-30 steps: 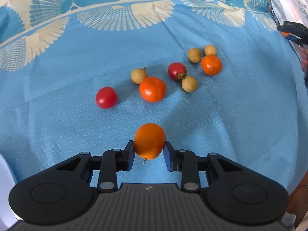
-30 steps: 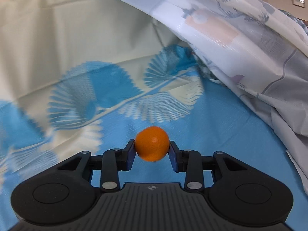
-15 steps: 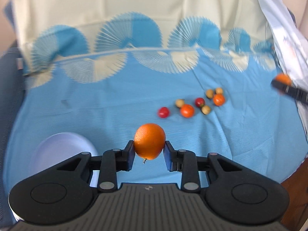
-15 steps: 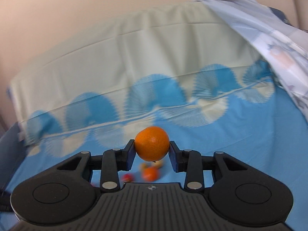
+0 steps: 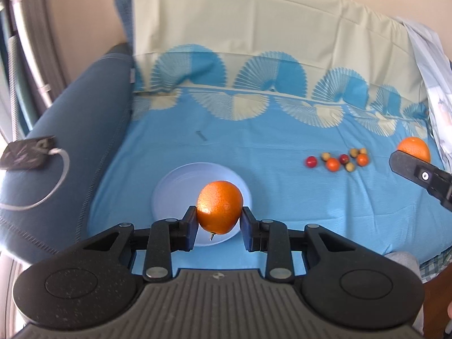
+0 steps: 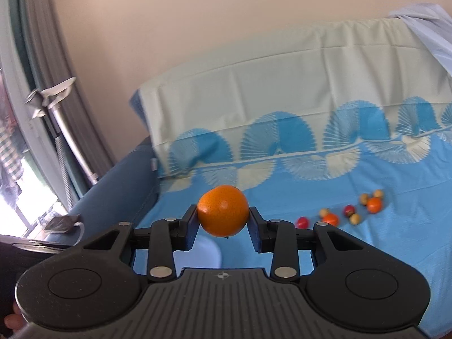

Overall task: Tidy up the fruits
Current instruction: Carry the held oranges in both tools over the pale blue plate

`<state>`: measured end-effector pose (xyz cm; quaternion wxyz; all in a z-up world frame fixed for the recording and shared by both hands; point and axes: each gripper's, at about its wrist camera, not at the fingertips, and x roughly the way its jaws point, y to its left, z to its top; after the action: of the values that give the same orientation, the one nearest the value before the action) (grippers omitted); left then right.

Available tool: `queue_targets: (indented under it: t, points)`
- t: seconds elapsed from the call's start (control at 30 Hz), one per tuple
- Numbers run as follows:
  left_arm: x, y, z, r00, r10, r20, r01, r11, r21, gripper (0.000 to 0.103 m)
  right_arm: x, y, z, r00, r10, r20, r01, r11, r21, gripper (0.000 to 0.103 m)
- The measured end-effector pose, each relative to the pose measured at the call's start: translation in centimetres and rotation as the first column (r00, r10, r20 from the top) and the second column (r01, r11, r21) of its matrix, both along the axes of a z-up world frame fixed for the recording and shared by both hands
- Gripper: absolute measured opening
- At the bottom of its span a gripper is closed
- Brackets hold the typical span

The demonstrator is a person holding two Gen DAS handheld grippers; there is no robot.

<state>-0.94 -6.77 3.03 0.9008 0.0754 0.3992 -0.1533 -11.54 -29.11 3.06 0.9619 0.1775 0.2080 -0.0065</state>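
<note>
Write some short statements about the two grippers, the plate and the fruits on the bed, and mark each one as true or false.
1. The left gripper holds an orange. True.
2. The right gripper is open and holds nothing. False: it is shut on a second orange.
3. Fruit already lies in the plate. False: the visible part of the plate holds no fruit; the left orange is in the gripper, in front of the plate.
4. A cluster of small fruits lies on the blue sheet, to the right of the plate. True.
5. The cluster includes red tomatoes. True.
6. The plate is red. False: it is pale blue.
</note>
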Motion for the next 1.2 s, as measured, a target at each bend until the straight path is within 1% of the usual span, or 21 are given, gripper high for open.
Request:
queue_targets:
  t: [0.13, 0.27, 0.43, 0.63, 0.73, 0.97, 1.2]
  points:
    - [-1.4, 3.7, 0.6, 0.999, 0.037, 0.016, -0.037, 0.999, -0.020, 0.035, -1.2, 4.5, 1.6, 0.998, 0.057, 0.021, -0.056, 0.998, -0.029, 0.039]
    - [-2.6, 6.4, 1.2, 0.997, 0.069, 0.035, -0.068, 0.997, -0.038, 0.035, -2.1, 8.1, 2.8, 0.993, 0.110, 0.038, -0.108, 0.993, -0.044, 0.039]
    - [-4.3, 8.7, 1.8, 0.994, 0.086, 0.065, -0.082, 0.995, -0.053, 0.035, -2.8, 10.8, 4.0, 0.986, 0.154, 0.062, -0.151, 0.987, -0.052, 0.039]
    - [-5.6, 9.7, 2.3, 0.992, 0.091, 0.086, -0.085, 0.994, -0.066, 0.035, -4.0, 12.4, 5.2, 0.980, 0.174, 0.099, -0.166, 0.983, -0.084, 0.039]
    - [-5.9, 9.6, 2.4, 0.992, 0.090, 0.091, -0.084, 0.994, -0.071, 0.035, -4.0, 12.3, 4.9, 0.983, 0.159, 0.095, -0.151, 0.985, -0.087, 0.039]
    - [-5.0, 9.3, 1.7, 0.993, 0.099, 0.066, -0.094, 0.993, -0.070, 0.035, -2.7, 11.5, 2.6, 0.991, 0.134, 0.010, -0.133, 0.989, -0.057, 0.039]
    - [-2.4, 8.8, 0.4, 0.993, 0.112, 0.029, -0.110, 0.992, -0.069, 0.035, -0.7, 11.5, 0.6, 0.989, 0.142, -0.051, -0.146, 0.985, -0.096, 0.039]
